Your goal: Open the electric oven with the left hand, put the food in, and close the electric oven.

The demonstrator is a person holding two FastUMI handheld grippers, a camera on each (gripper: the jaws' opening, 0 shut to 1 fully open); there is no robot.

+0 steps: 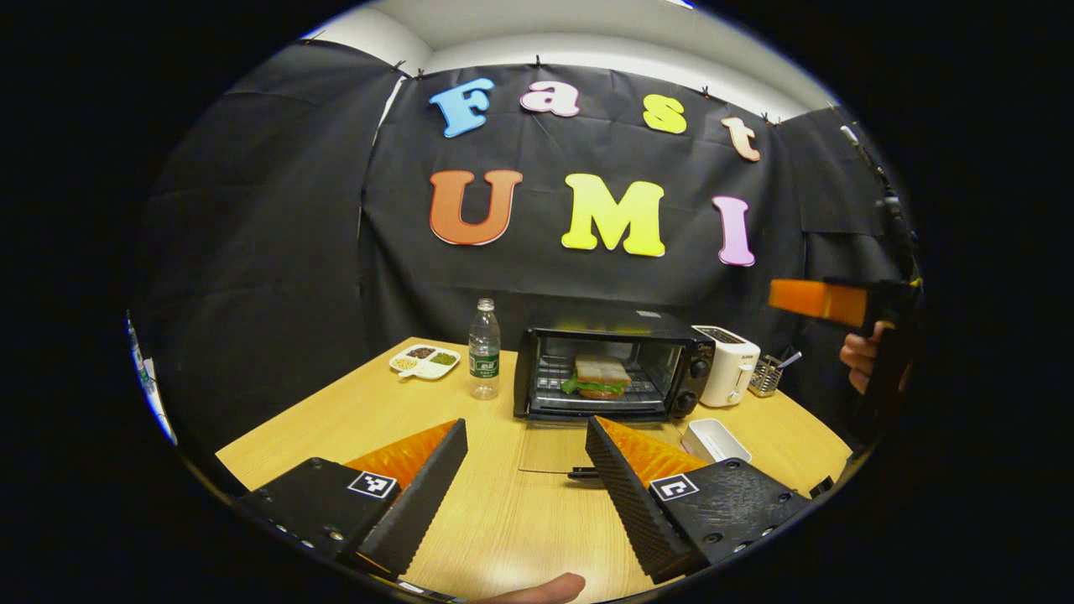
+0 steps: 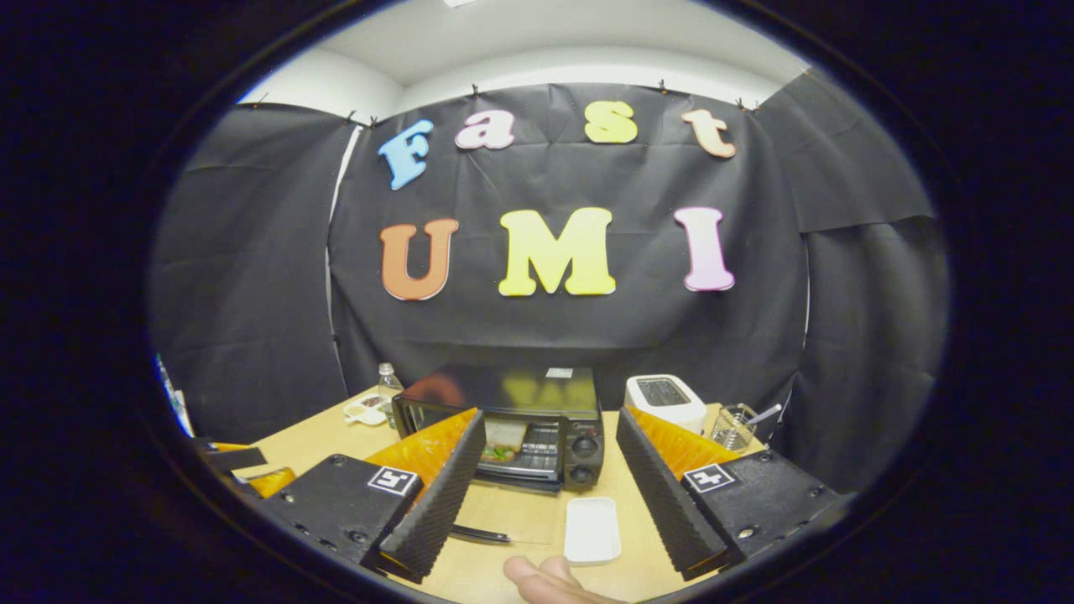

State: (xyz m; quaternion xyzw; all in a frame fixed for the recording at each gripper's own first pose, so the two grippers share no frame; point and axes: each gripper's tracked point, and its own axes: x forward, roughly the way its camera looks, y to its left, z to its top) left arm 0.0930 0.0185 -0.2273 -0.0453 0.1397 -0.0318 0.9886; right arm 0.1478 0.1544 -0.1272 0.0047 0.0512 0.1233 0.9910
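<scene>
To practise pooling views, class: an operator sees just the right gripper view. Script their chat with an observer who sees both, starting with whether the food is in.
Operator: Is the food in?
Observer: Yes, a sandwich sits on the oven rack.
Operator: That dish by the bottle?
Observer: The dish has three filled compartments.
Operator: My gripper?
Observer: The right gripper hangs right of the toaster, a hand holding it.
</scene>
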